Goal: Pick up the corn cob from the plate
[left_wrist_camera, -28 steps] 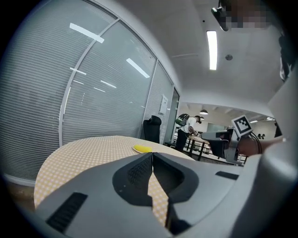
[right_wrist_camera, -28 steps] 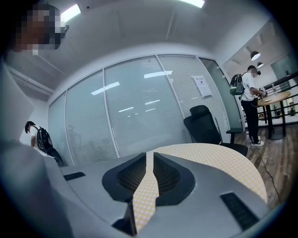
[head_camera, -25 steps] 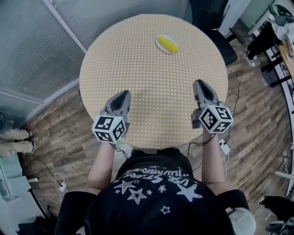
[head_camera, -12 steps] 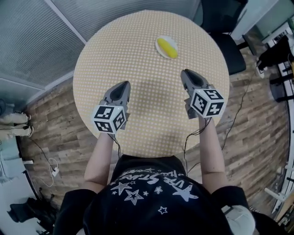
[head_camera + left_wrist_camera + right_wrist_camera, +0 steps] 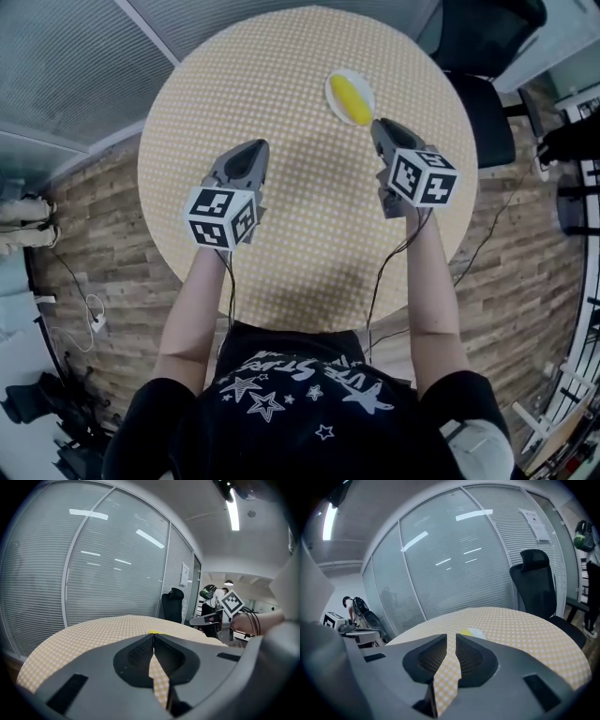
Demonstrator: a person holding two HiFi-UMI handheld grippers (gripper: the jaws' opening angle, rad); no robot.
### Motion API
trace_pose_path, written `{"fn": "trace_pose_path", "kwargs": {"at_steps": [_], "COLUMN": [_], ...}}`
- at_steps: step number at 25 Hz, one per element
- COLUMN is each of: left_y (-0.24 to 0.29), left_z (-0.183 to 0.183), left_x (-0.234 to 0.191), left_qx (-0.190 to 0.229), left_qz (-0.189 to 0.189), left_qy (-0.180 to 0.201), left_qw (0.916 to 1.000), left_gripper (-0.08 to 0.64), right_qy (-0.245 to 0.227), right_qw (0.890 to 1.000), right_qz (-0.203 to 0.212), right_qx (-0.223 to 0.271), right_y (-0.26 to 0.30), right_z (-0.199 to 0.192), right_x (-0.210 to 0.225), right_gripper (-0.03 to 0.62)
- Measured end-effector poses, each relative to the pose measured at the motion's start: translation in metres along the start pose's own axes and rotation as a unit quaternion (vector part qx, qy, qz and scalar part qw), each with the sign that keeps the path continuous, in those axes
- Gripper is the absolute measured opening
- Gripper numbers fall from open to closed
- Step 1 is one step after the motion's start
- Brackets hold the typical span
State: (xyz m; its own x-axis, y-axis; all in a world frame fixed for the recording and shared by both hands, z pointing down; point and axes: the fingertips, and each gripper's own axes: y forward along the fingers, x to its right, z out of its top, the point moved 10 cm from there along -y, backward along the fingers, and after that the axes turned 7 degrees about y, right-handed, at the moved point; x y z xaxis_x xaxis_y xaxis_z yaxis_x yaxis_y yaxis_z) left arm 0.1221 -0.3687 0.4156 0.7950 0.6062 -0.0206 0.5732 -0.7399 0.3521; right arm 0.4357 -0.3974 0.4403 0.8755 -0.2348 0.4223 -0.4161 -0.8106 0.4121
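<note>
My left gripper [image 5: 253, 146]: jaws together, empty, above table [image 5: 272, 75].
My right gripper [image 5: 381, 125]: jaws drawn together, empty, beside plate [image 5: 334, 89].
Corn cob [image 5: 351, 98]: on plate, far right.

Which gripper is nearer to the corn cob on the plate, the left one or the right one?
Right. The right gripper has its tips close beside the plate that holds the corn cob. The left gripper is farther away, over the bare table.

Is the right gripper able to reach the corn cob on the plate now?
Probably yes. The right gripper is close to the corn cob, with only bare table between them. Its jaws are shut, so they must open first.
</note>
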Motion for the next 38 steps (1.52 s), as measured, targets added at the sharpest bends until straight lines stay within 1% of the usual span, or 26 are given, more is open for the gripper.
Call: {"fn": "trace_pose_path", "kwargs": {"at_steps": [4,8,10,12,13,16,19,22,26,28,32,36,38], "left_y": [0.022,0.039,0.049,0.06,0.065,0.077,0.087,0.095,0.1,0.1,0.106,0.109,0.108], "left_z": [0.0,-0.001,-0.002,-0.003,-0.005,-0.011,-0.02,-0.026,-0.03,-0.035,-0.037,-0.04,-0.041], "left_x": [-0.012,-0.025,-0.03,-0.033,-0.034,-0.039,-0.043,-0.046,-0.054,-0.055,-0.058,-0.062,-0.064], "left_qx": [-0.012,-0.02,-0.024,-0.031,-0.035,-0.045,-0.054,-0.058,-0.056,-0.06,-0.064,-0.065,-0.066], "left_qz": [0.009,0.007,0.007,0.009,0.009,-0.001,-0.006,-0.008,-0.01,-0.01,-0.012,-0.014,-0.014], "left_qy": [0.001,0.009,0.012,0.028,0.035,0.035,0.026,0.017,0.008,-0.001,0.0,-0.003,-0.004], "left_qw": [0.9999,0.9997,0.9996,0.9991,0.9987,0.9984,0.9982,0.9981,0.9983,0.9982,0.9979,0.9978,0.9977], "left_gripper": [0.009,0.009,0.009,0.009,0.01,0.009,0.009,0.009,0.01,0.009,0.01,0.01,0.009], "right_qy": [-0.002,-0.026,-0.031,-0.036,-0.039,-0.047,-0.053,-0.066,-0.093,-0.103,-0.106,-0.109,-0.117], "right_qw": [1.0,0.998,0.996,0.992,0.99,0.985,0.977,0.968,0.958,0.95,0.94,0.931,0.926], "right_qz": [-0.001,-0.009,-0.003,0.007,0.01,0.01,0.012,0.001,-0.017,-0.027,-0.045,-0.045,-0.046], "right_qx": [-0.03,-0.056,-0.084,-0.119,-0.132,-0.163,-0.204,-0.243,-0.272,-0.294,-0.32,-0.346,-0.356], "right_y": [0.032,0.061,0.077,0.094,0.102,0.123,0.144,0.164,0.188,0.194,0.206,0.217,0.222], "right_z": [0.01,0.021,0.021,0.021,0.022,0.024,0.026,0.023,0.022,0.018,0.018,0.015,0.013], "right_x": [0.017,0.02,0.024,0.03,0.032,0.036,0.038,0.041,0.04,0.042,0.048,0.049,0.046], "right_gripper": [0.06,0.061,0.068,0.142,0.164,0.2,0.238,0.255,0.256,0.255,0.255,0.255,0.255]}}
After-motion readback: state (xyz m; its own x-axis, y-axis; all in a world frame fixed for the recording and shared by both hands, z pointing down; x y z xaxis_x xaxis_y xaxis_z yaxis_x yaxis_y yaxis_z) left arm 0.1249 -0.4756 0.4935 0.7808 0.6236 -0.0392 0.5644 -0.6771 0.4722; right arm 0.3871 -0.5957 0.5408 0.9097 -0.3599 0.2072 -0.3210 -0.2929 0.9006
